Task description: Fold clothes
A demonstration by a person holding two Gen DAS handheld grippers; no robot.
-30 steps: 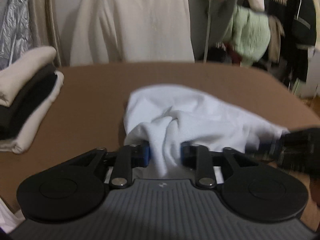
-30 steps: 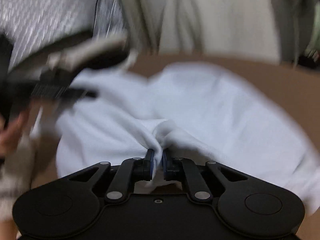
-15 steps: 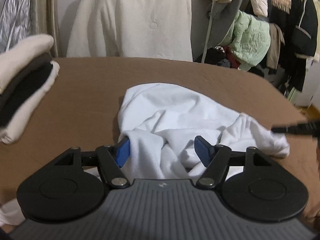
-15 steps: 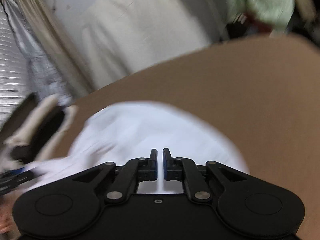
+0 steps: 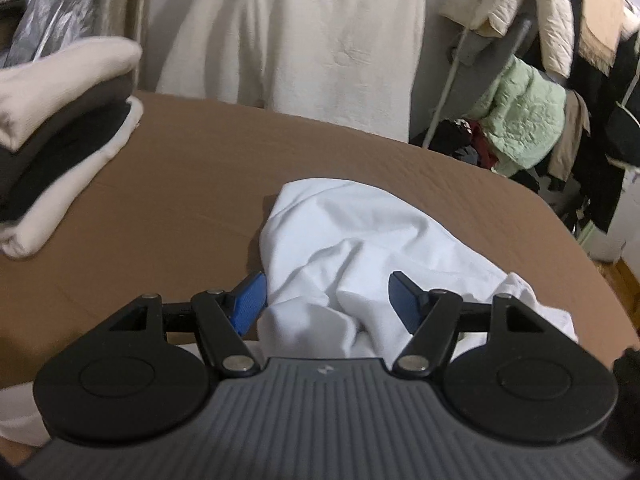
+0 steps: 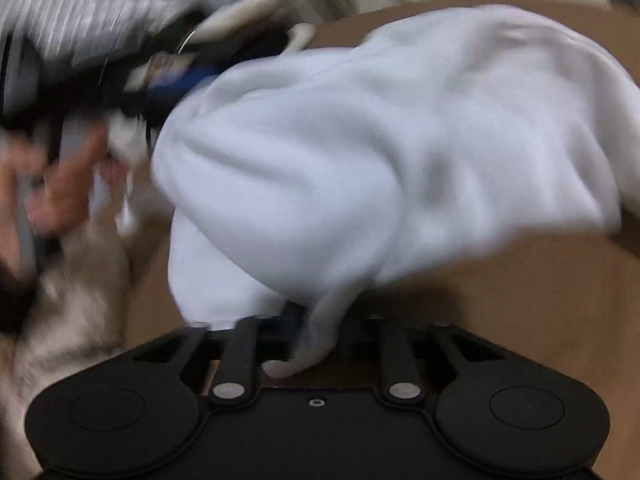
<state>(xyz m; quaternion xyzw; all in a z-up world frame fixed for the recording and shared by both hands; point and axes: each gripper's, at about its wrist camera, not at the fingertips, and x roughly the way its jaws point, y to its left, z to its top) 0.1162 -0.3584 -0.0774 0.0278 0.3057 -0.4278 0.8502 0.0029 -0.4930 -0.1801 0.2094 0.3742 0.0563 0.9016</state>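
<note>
A crumpled white garment (image 5: 360, 248) lies on the brown table (image 5: 180, 200). My left gripper (image 5: 326, 296) is open, its blue pads either side of a bunched fold at the garment's near edge, not pinching it. In the blurred right wrist view the same white garment (image 6: 380, 152) fills the middle. My right gripper (image 6: 316, 324) has a strip of the white cloth hanging between its fingers; the blur hides how the jaws stand. The left gripper and the hand holding it show blurred at the left (image 6: 120, 92).
A stack of folded cream and black clothes (image 5: 52, 136) sits at the table's left. A cream garment (image 5: 296, 32) hangs behind the table. A rack of coats and a green jacket (image 5: 520, 116) stands at the right, beyond the table edge.
My left gripper opened and let go of the white fold a second ago, and stays open. My right gripper swung back over the garment, and cloth now hangs between its fingers.
</note>
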